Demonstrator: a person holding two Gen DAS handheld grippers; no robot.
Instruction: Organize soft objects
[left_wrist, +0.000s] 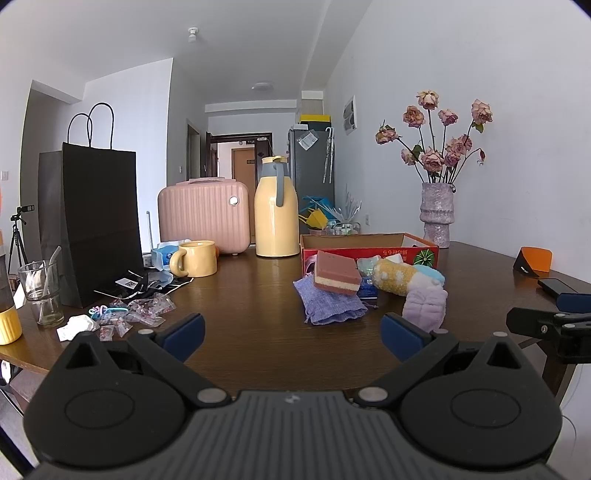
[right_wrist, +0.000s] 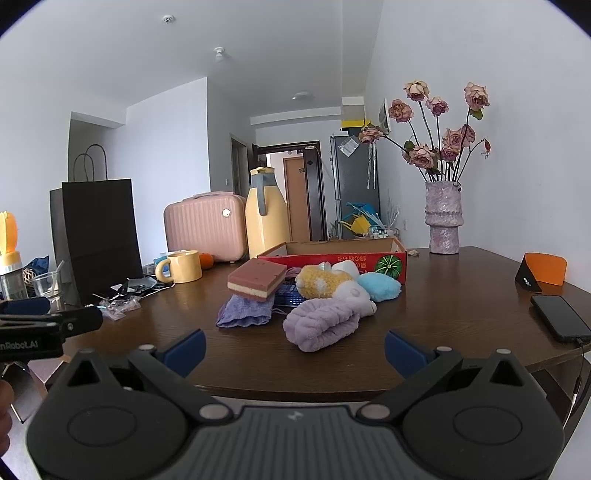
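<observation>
A pile of soft things lies on the brown table before a red cardboard box (left_wrist: 424, 254) (right_wrist: 369, 262). It holds a pink-and-cream sponge block (left_wrist: 337, 272) (right_wrist: 256, 280) on a blue-purple cloth (left_wrist: 328, 302) (right_wrist: 245, 311), a yellow dotted plush (left_wrist: 393, 277) (right_wrist: 319, 282), a light-blue plush (right_wrist: 380, 287) and a lilac fuzzy roll (left_wrist: 424, 304) (right_wrist: 319, 328). My left gripper (left_wrist: 293, 338) is open and empty, short of the pile. My right gripper (right_wrist: 295, 349) is open and empty, just before the lilac roll.
A black paper bag (left_wrist: 99, 221), pink case (left_wrist: 205, 216), yellow mug (left_wrist: 194, 258), yellow thermos (left_wrist: 277, 210) and glass (left_wrist: 40, 291) stand left and back. A vase of dried roses (right_wrist: 443, 218) stands back right. A phone (right_wrist: 561, 323) and orange item (right_wrist: 545, 273) lie right.
</observation>
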